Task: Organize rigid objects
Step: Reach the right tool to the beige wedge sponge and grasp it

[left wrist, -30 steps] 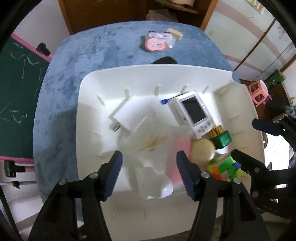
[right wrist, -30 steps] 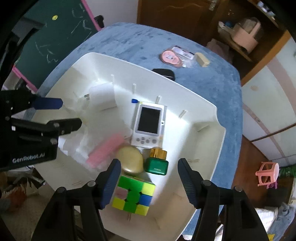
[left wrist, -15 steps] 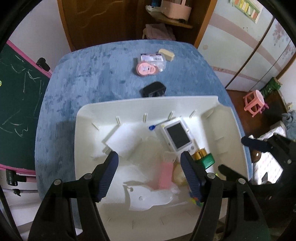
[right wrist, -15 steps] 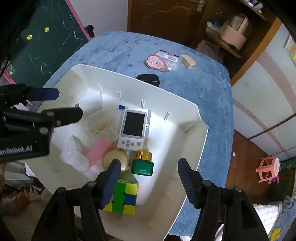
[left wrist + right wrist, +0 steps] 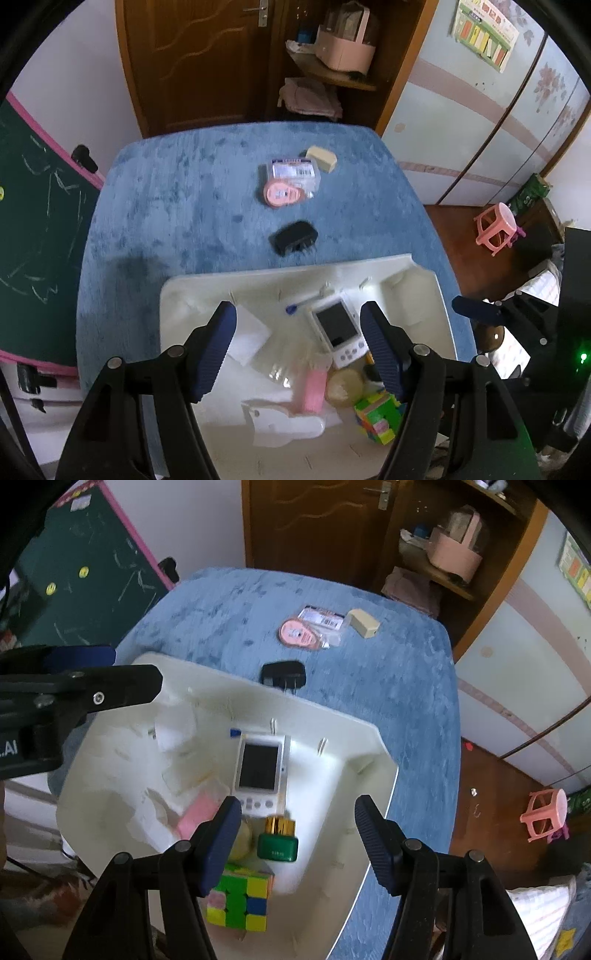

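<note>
Your left gripper (image 5: 299, 332) hangs above the near half of the white tray (image 5: 177, 295), jaws spread wide and holding nothing. Your right gripper (image 5: 297, 823) sits above the tray's near right part, jaws likewise wide apart and empty. In the right wrist view the left gripper's fingers (image 5: 122, 686) reach in from the left edge, over the tray's left rim.

Tray contents, right wrist view:
- white handheld device (image 5: 260, 771) with a dark screen, lying flat near the middle of the tray.
- green bottle with a gold cap (image 5: 277, 840), just below the device, cap toward it.
- puzzle cube (image 5: 240, 901), at the near edge, just below the bottle.
- round beige item (image 5: 243, 843), left of the bottle and touching or nearly touching it; partly hidden behind your right gripper's left finger.
- pink bar (image 5: 195, 812), left of the device, lying among clear plastic packaging (image 5: 147, 801); the edges are blurred.
- white block (image 5: 173, 731), toward the tray's far left.
- blue-tipped stick (image 5: 235, 732), just beyond the device's far left corner.

On the blue tablecloth (image 5: 177, 192), outside the tray:
- black plug adapter (image 5: 293, 236), just beyond the tray's far rim.
- pink round case (image 5: 283, 192), farther out, overlapping a clear packet with a barcode label (image 5: 295, 171).
- beige block (image 5: 322, 158), just beside the packet, at its right.

A chalkboard (image 5: 33, 229) stands at the left of the table, and a pink stool (image 5: 496, 227) is on the floor to the right.
</note>
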`<state>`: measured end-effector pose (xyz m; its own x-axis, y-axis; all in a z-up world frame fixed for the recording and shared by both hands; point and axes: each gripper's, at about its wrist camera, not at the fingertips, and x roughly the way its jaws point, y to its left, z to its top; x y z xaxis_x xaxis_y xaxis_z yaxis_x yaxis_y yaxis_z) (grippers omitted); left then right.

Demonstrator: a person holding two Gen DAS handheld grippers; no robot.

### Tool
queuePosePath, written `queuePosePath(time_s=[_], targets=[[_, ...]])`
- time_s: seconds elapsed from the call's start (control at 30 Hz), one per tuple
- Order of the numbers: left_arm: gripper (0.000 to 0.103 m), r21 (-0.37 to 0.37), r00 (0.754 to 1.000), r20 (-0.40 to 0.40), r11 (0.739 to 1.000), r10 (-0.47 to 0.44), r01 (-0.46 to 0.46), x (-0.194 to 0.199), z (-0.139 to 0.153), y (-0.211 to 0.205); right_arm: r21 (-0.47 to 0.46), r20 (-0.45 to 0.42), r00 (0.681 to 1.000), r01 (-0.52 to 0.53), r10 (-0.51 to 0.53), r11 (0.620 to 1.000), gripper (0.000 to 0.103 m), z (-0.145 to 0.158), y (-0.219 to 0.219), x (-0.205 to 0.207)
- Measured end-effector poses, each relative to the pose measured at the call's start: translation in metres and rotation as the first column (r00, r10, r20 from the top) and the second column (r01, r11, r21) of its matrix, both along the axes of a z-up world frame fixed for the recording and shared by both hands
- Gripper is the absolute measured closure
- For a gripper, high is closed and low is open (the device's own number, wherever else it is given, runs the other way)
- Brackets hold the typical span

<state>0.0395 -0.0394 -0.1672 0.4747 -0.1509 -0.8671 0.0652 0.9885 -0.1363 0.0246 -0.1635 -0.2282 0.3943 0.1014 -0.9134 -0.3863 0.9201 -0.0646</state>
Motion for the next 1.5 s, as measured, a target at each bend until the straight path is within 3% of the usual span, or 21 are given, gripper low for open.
queuePosePath(time_s=[0.43, 0.77, 0.97, 1.13, 1.3, 1.43, 1.5], targets=[[0.03, 0.046, 0.997, 0.066, 0.999, -0.032, 0.029, 0.043, 0.033, 0.014, 0.084, 0.017, 0.996, 0.09, -0.091, 0.992, 0.038, 0.03, -0.01, 0.052], [0.03, 0.088, 0.991, 0.051, 0.989, -0.122, 0.117, 0.084, 0.025, 0.012, 0.122, 0.016, 0.982, 0.186, -0.189, 0.975, 0.038, 0.044, -0.022, 0.117], [0.03, 0.106, 0.981, 0.0, 0.976, -0.193, 0.192, 0.119, 0.01, 0.009, 0.14, 0.006, 0.973, 0.228, -0.231, 0.964, 0.038, 0.049, -0.027, 0.16], [0.03, 0.113, 0.971, -0.046, 0.965, -0.234, 0.237, 0.156, -0.001, 0.004, 0.177, -0.052, 0.96, 0.281, -0.276, 0.943, 0.038, 0.041, -0.032, 0.202], [0.03, 0.118, 0.954, -0.062, 0.947, -0.293, 0.298, 0.185, -0.014, -0.007, 0.239, -0.145, 0.925, 0.377, -0.351, 0.895, 0.038, 0.021, -0.041, 0.258], [0.03, 0.12, 0.932, -0.07, 0.925, -0.355, 0.361, 0.2, -0.028, -0.016, 0.213, -0.164, 0.905, 0.42, -0.392, 0.882, 0.038, 0.001, -0.04, 0.293], [0.03, 0.121, 0.915, -0.072, 0.907, -0.397, 0.403, 0.207, -0.037, -0.021, 0.181, -0.161, 0.912, 0.402, -0.376, 0.898, 0.038, -0.012, -0.033, 0.311]])
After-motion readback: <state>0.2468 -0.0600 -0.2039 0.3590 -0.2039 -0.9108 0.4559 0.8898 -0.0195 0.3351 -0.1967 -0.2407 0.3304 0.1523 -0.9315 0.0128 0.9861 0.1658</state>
